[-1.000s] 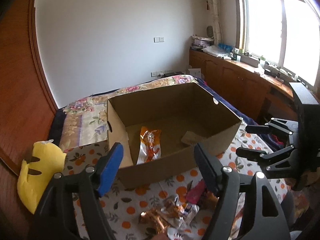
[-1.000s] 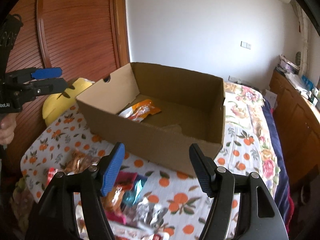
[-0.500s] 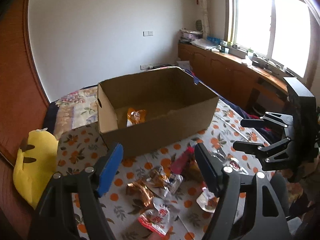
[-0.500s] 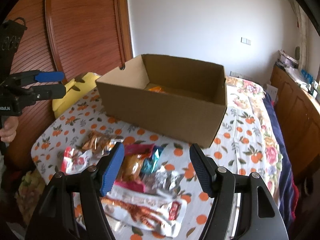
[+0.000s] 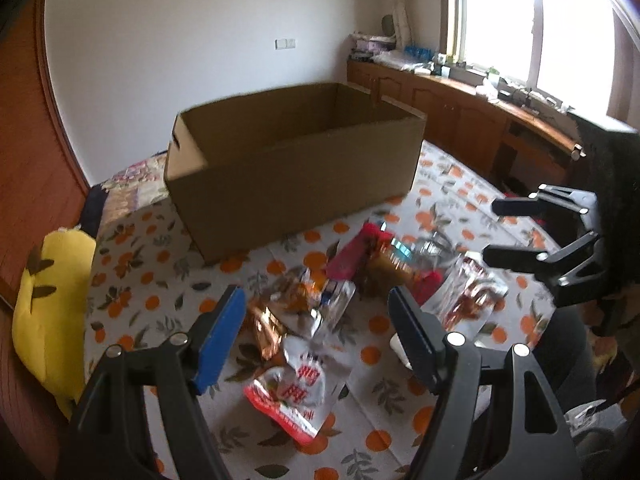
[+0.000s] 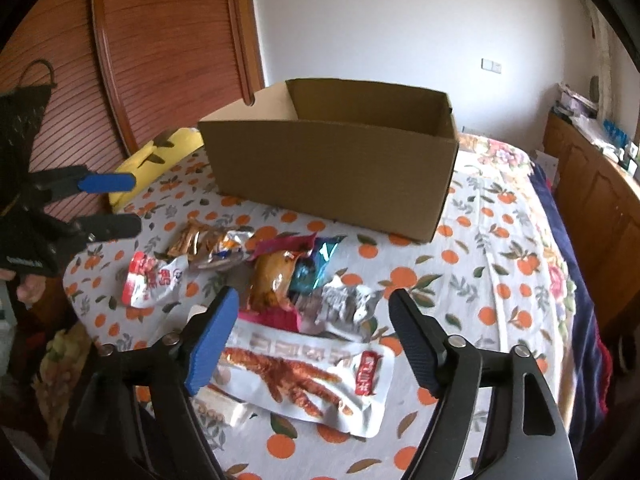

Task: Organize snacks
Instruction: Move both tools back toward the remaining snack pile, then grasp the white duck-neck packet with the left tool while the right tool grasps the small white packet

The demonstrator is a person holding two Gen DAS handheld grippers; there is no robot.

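An open cardboard box (image 5: 296, 168) (image 6: 332, 160) stands on the bed; its inside is hidden from here. In front of it lies a pile of snack packets. My left gripper (image 5: 314, 300) (image 6: 120, 204) hangs open over a red-and-white packet (image 5: 292, 392) (image 6: 150, 280) and brown foil packets (image 5: 264, 324). My right gripper (image 6: 314, 298) (image 5: 496, 232) hovers above a large white packet (image 6: 304, 372) with a red-brown picture. Its jaws are opening, with nothing held between them. An orange-brown packet (image 6: 274, 276) and a silver packet (image 6: 344, 304) lie just beyond it.
The bed cover (image 6: 500, 280) has an orange fruit print. A yellow plush (image 5: 52, 312) (image 6: 160, 156) lies left of the box by a wooden slatted door (image 6: 168, 60). Wooden cabinets (image 5: 480, 120) run under the window on the right.
Both grippers drew back from the box and sank toward the snack pile. The orange packet inside the box has dropped out of sight. The right jaws stand wider.
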